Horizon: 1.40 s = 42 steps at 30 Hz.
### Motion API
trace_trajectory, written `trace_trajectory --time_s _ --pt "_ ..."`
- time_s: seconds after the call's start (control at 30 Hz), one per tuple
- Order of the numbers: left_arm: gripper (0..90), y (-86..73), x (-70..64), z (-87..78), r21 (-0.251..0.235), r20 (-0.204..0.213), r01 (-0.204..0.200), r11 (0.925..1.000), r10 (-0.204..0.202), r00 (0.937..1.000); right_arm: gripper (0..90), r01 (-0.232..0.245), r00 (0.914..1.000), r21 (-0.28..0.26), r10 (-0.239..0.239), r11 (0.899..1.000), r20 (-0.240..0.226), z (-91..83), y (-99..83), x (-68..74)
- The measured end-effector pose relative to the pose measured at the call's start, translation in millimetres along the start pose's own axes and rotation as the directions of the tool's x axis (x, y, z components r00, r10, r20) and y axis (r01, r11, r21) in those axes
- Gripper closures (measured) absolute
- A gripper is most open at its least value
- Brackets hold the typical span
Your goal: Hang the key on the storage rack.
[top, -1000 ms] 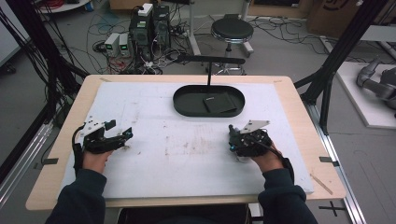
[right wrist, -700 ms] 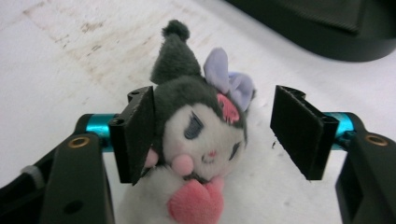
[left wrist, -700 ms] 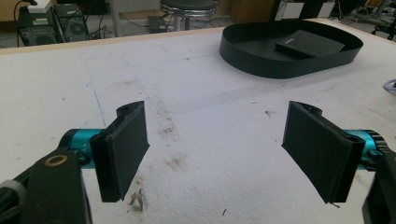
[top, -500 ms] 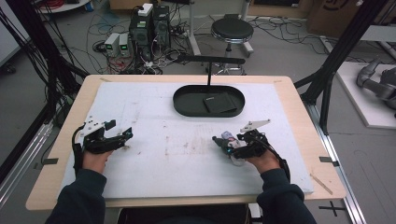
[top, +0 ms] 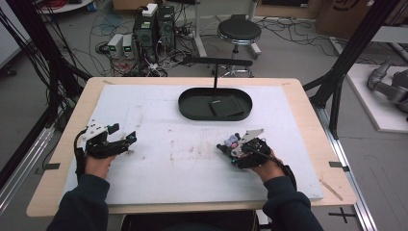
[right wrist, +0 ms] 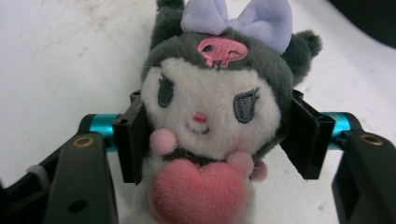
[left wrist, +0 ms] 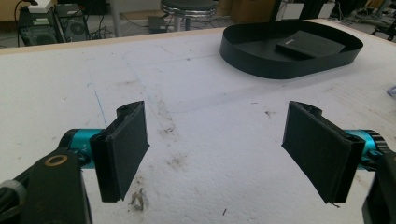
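Note:
A small plush toy (right wrist: 212,116) with a grey hood, a lilac bow and a pink heart sits between the jaws of my right gripper (right wrist: 215,135), which is shut on it. In the high view the plush toy (top: 231,142) pokes out at the left of my right gripper (top: 230,148), at the table's right front. My left gripper (top: 126,142) rests at the left front, open; in the left gripper view its jaws (left wrist: 219,149) stand wide apart over bare white board. A black oval tray (top: 192,111) lies at the back centre.
A flat black card (top: 226,106) lies inside the tray (left wrist: 243,65). The white board (top: 173,159) covers most of the wooden table. A stand's black arm (top: 216,62) reaches over the tray's back. Cables, boxes and a stool stand on the floor beyond.
My right gripper has turned leftward with the plush toy held in it, so the toy now shows at its left side. The left gripper has stayed put.

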State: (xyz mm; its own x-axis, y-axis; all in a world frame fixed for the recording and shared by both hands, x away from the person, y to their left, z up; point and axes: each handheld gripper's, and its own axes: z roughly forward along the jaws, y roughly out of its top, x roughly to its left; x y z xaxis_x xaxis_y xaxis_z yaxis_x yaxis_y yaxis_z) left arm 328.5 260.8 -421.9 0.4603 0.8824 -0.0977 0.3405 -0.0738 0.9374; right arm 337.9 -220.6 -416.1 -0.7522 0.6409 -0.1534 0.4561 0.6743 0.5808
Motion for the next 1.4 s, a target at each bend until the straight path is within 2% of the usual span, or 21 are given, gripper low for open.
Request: trace_trajectory --time_s 0.2,0.4,0.6,0.7,0.87,1.0,1.07,1.17,1.23,1.27,1.3,1.37,1.4 --pt "22.0 0.0 -0.2 0.0 -0.002 -0.002 0.003 1.0000 -0.003 1.0000 36.0 0.012 0.9997 -0.098 -0.010 0.995 0.022 -23.0 3.1 -14.3" --pt "22.0 0.0 0.1 0.3 -0.005 -0.001 0.005 1.0000 -0.005 1.0000 36.1 -0.014 0.9997 -0.179 0.017 0.984 0.017 -48.0 12.5 -33.4" --pt "22.0 0.3 0.1 0.1 -0.015 0.004 0.001 0.9999 -0.001 1.0000 36.2 -0.027 0.9992 -0.203 0.033 0.979 0.022 -67.5 32.6 -58.3" --pt "21.9 0.8 -0.3 -0.1 -0.022 0.010 -0.006 0.9997 0.006 0.9999 36.1 -0.016 0.9981 -0.210 0.029 0.977 0.055 -74.8 46.3 -71.4" --pt "22.0 1.2 -0.7 -0.6 -0.033 0.013 -0.008 0.9994 0.008 0.9999 36.2 -0.025 0.9933 -0.221 0.049 0.975 0.104 -76.0 67.6 -93.9" --pt "22.0 1.3 -0.8 -0.6 -0.028 0.012 -0.010 0.9996 0.010 0.9999 36.2 -0.050 0.9876 -0.264 0.087 0.963 0.131 -74.5 83.5 -115.0" --pt "22.0 1.2 -0.7 -0.2 -0.030 0.013 -0.008 0.9995 0.009 0.9999 36.3 -0.076 0.9856 -0.296 0.117 0.952 0.122 -73.6 89.5 -124.0" --pt "22.0 1.1 -0.2 -0.2 -0.033 0.012 -0.004 0.9995 0.005 0.9999 36.3 -0.082 0.9820 -0.293 0.127 0.953 0.140 -70.8 101.9 -136.8" --pt "21.9 1.0 0.3 -0.2 -0.034 0.011 -0.005 0.9994 0.005 0.9999 36.4 -0.102 0.9794 -0.286 0.147 0.953 0.138 -67.3 109.7 -142.9" --pt "21.9 1.1 0.5 -0.3 -0.033 0.013 -0.005 0.9994 0.005 0.9999 36.4 -0.098 0.9788 -0.278 0.143 0.955 0.146 -65.5 112.9 -146.3" --pt "21.9 1.1 0.5 -0.2 -0.032 0.012 -0.006 0.9995 0.006 0.9999 36.4 -0.096 0.9785 -0.286 0.143 0.953 0.149 -63.4 116.1 -149.2" --pt "22.0 0.9 0.6 0.1 -0.033 0.012 -0.006 0.9994 0.007 0.9999 36.6 -0.116 0.9760 -0.313 0.167 0.943 0.140 -60.3 120.0 -153.6" --pt "22.0 1.0 0.6 0.2 -0.032 0.013 -0.005 0.9995 0.005 0.9999 36.6 -0.127 0.9724 -0.314 0.180 0.941 0.148 -58.1 121.8 -155.6"
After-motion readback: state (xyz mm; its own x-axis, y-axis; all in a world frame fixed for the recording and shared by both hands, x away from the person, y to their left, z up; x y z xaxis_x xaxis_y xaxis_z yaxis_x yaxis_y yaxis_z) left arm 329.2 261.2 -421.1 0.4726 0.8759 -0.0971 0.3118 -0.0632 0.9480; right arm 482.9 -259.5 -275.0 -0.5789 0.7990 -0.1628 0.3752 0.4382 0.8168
